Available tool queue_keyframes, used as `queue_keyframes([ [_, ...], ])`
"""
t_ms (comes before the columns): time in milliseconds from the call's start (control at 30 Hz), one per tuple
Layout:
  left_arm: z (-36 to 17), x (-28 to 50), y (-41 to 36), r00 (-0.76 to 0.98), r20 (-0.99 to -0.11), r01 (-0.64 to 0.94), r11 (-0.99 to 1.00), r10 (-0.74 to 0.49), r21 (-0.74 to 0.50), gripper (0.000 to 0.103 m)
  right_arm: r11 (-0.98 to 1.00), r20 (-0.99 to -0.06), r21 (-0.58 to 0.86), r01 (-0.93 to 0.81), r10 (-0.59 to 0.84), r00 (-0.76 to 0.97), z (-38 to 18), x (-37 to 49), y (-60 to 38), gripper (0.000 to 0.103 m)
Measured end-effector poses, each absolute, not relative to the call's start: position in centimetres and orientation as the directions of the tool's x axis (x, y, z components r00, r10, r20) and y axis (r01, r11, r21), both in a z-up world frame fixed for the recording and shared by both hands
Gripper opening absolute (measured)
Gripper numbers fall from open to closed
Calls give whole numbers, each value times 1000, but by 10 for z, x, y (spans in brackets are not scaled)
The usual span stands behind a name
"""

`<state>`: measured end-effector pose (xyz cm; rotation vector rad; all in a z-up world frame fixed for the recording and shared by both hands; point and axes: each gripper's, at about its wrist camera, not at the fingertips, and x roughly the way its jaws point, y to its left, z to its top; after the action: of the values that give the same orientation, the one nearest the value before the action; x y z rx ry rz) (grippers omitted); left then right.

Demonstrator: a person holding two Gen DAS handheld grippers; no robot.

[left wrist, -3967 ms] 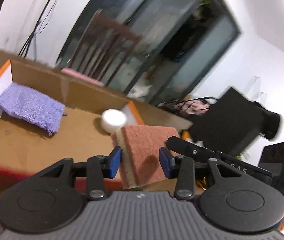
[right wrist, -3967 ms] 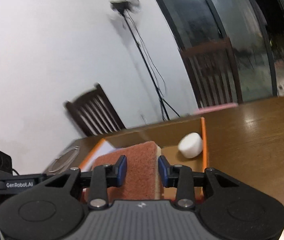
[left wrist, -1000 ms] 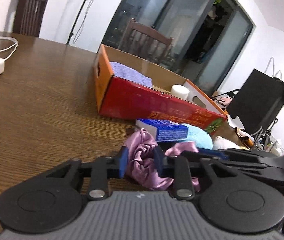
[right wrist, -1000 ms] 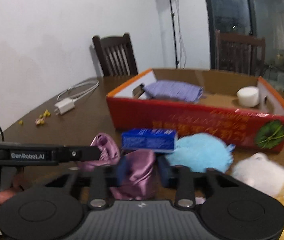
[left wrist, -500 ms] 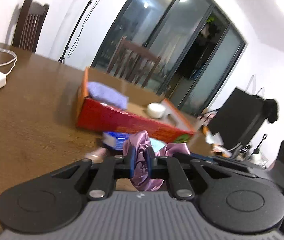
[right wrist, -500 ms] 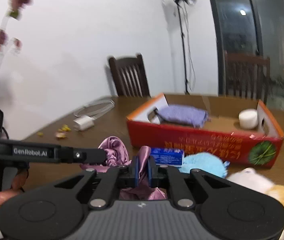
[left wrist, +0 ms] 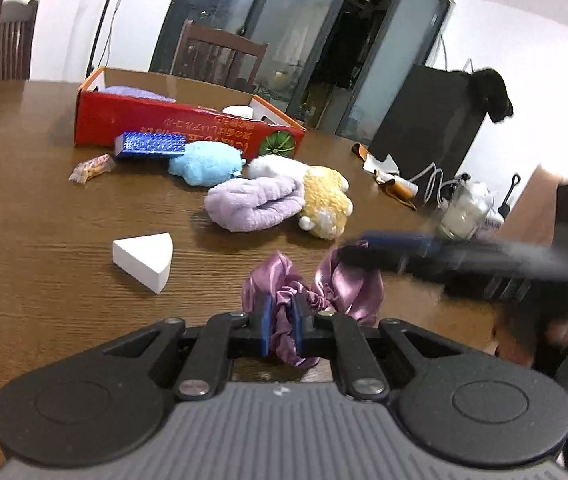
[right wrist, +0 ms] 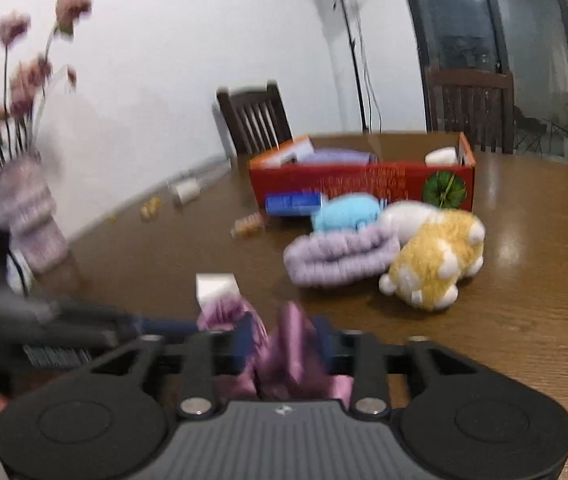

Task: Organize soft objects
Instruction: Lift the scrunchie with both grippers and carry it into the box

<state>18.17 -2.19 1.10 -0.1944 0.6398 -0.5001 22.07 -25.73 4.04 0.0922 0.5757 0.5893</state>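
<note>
My left gripper (left wrist: 282, 330) is shut on a purple satin scrunchie (left wrist: 336, 284), held above the wooden table (left wrist: 44, 240). My right gripper (right wrist: 286, 342) is around the same scrunchie (right wrist: 288, 352); its jaws stand wider apart than a moment ago and the view is blurred. It shows from the side in the left wrist view (left wrist: 424, 252). The red cardboard box (left wrist: 180, 124) holds a purple cloth (left wrist: 132, 93) and a white puff (left wrist: 238, 111). In front of it lie a blue plush (left wrist: 206, 162), a lilac towel (left wrist: 256, 204) and a yellow plush (left wrist: 326, 202).
A white wedge sponge (left wrist: 144, 258) lies near the scrunchie. A blue packet (left wrist: 150, 145) and a snack wrapper (left wrist: 90, 168) lie by the box. A vase of pink flowers (right wrist: 28, 208) stands at the left. Cables and a jar (left wrist: 464, 212) are at the right.
Both grippers have pulled back from the box with the scrunchie and lowered it. The right gripper's jaws have spread from tightly shut.
</note>
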Motion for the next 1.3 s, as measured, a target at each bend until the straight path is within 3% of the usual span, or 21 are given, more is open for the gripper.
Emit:
queue_keyframes([
  [100, 10, 180, -27, 710, -539, 371, 891, -454, -262, 12, 825, -450, 263, -500, 563, 693, 50, 226, -254, 44],
  [167, 9, 177, -27, 714, -543, 364, 897, -441, -250, 12, 852, -492, 217, -476, 517, 700, 45, 233, -245, 40],
  [233, 6, 174, -25, 720, -548, 349, 904, -427, -246, 12, 857, -529, 208, -472, 504, 683, 34, 235, -243, 22],
  [300, 3, 174, -25, 716, -554, 341, 905, -425, -253, 12, 863, -539, 224, -453, 497, 680, 25, 230, -249, 13],
  [400, 1, 177, -23, 699, -557, 350, 894, -449, -281, 12, 868, -523, 260, -424, 496, 693, 21, 217, -262, 13],
  [533, -3, 186, -19, 676, -564, 336, 879, -475, -337, 13, 886, -528, 203, -416, 457, 715, 18, 205, -261, 12],
  [667, -1, 187, -15, 657, -543, 347, 849, -524, -399, 22, 905, -523, 167, -391, 417, 743, 16, 199, -260, 16],
  [700, 0, 187, -13, 646, -532, 350, 833, -546, -429, 25, 910, -519, 151, -385, 405, 753, 18, 198, -259, 18],
  [767, 1, 189, -10, 634, -516, 347, 808, -576, -475, 40, 911, -499, 127, -391, 400, 769, 21, 194, -259, 28],
  [833, 0, 192, -9, 640, -508, 331, 804, -577, -495, 44, 905, -466, 133, -405, 418, 780, 23, 191, -263, 47],
  [867, 0, 193, -9, 640, -510, 328, 805, -575, -495, 44, 904, -455, 139, -403, 420, 785, 24, 190, -264, 49],
  [1067, 0, 195, -5, 609, -474, 361, 754, -636, -548, 44, 914, -492, 191, -357, 404, 771, 21, 197, -276, 47],
  [1133, -3, 196, -10, 591, -488, 372, 754, -642, -541, 44, 907, -520, 228, -354, 421, 743, 13, 202, -278, 31],
  [1167, -6, 196, -13, 583, -498, 375, 757, -642, -535, 44, 899, -524, 257, -354, 438, 731, 10, 205, -280, 30],
  [1300, -11, 202, -19, 562, -503, 398, 748, -657, -532, 27, 888, -528, 297, -351, 460, 714, 6, 212, -281, 20],
])
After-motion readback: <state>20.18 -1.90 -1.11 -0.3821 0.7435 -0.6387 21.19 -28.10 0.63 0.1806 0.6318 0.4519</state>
